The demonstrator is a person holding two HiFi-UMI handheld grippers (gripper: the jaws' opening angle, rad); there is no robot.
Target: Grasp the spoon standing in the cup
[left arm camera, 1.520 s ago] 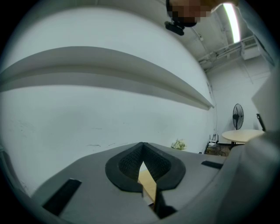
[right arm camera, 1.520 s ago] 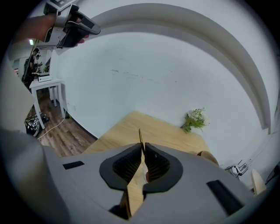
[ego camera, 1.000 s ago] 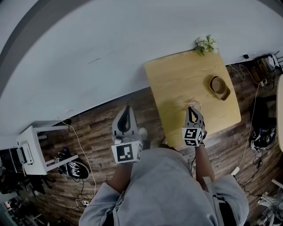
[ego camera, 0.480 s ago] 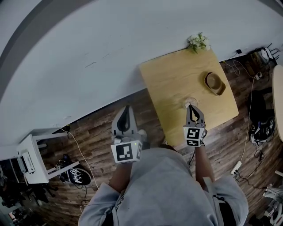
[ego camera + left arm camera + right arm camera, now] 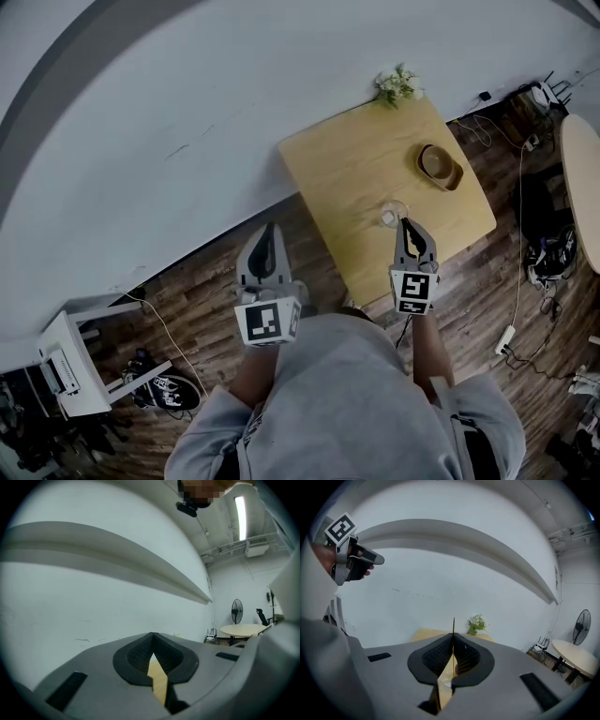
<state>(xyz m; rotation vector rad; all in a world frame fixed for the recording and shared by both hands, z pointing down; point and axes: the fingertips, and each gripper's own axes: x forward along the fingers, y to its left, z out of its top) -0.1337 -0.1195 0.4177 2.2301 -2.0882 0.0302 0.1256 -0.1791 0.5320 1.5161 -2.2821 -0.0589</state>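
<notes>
**A:** Start at the left. What is that hand doing?

**B:** The left gripper (image 5: 269,228) hangs over the wooden floor (image 5: 216,272), off the table's near-left side, and points at the white wall (image 5: 187,112). Its fingers are pressed together with nothing between them. I'd say it is simply parked out of the way, since this job needs only one hand.

**A:** And the table?

**B:** The table (image 5: 356,159) is pale wood and set against the wall. Near its front edge stands a clear glass cup (image 5: 393,216) with the spoon (image 5: 453,624) upright in it. Only the spoon's thin handle shows, and only in the right gripper view.

**A:** Is it held?

**B:** The right gripper (image 5: 410,225) sits just beside the cup, on its near-right. Its fingers are drawn narrow, and the handle rises straight out of the seam between them. I judge it pinched there, high enough up for the fingers to clear the rim.

**A:** Any other containers?

**B:** Further right and back there is a brown bowl (image 5: 437,165), well apart from the cup, and nothing shows inside it. White flowers (image 5: 396,84) stand at the far edge, but I cannot make out what holds them.
</notes>
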